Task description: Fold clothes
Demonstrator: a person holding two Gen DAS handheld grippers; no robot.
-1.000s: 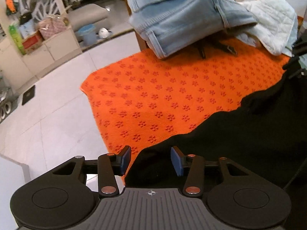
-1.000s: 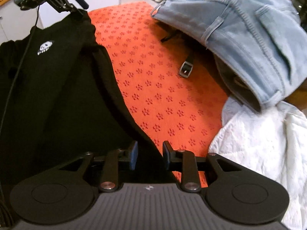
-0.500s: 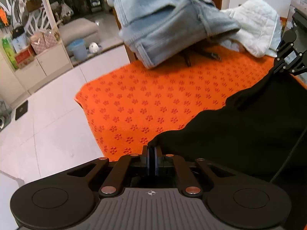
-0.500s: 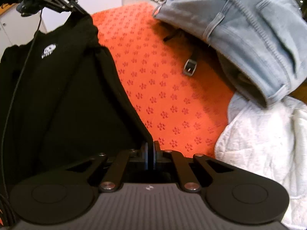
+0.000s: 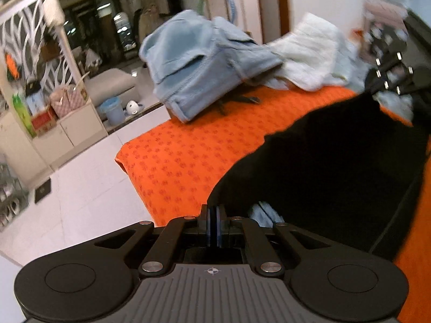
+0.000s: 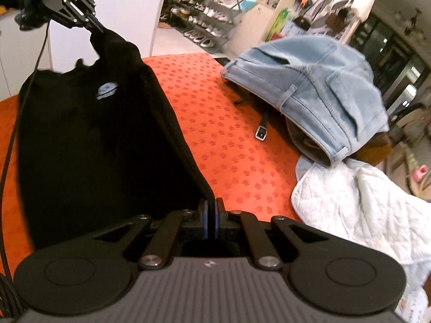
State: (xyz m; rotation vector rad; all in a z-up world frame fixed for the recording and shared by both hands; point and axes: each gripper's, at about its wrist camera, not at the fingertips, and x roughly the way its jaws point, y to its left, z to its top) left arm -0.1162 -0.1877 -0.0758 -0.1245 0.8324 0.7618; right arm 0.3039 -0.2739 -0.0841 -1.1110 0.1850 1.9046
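1. Now your left gripper (image 5: 214, 212) is clamped on the black shirt's (image 5: 336, 167) edge.
2. Your right gripper (image 6: 211, 210) pinches another edge, lifting it above the orange mat (image 6: 229, 140).
3. Jeans (image 6: 317, 86) and white quilt (image 6: 363, 202) lie beyond.

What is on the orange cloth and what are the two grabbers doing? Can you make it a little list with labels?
surface: orange cloth with a small flower pattern
being folded: black shirt, lifted between both grippers
left gripper: shut on the black shirt's edge
right gripper: shut on the black shirt's other edge
shirt mark: small pale logo
waiting pile: blue jeans, heaped at the far side
beside jeans: white quilted garment
under jeans: dark strap with buckle
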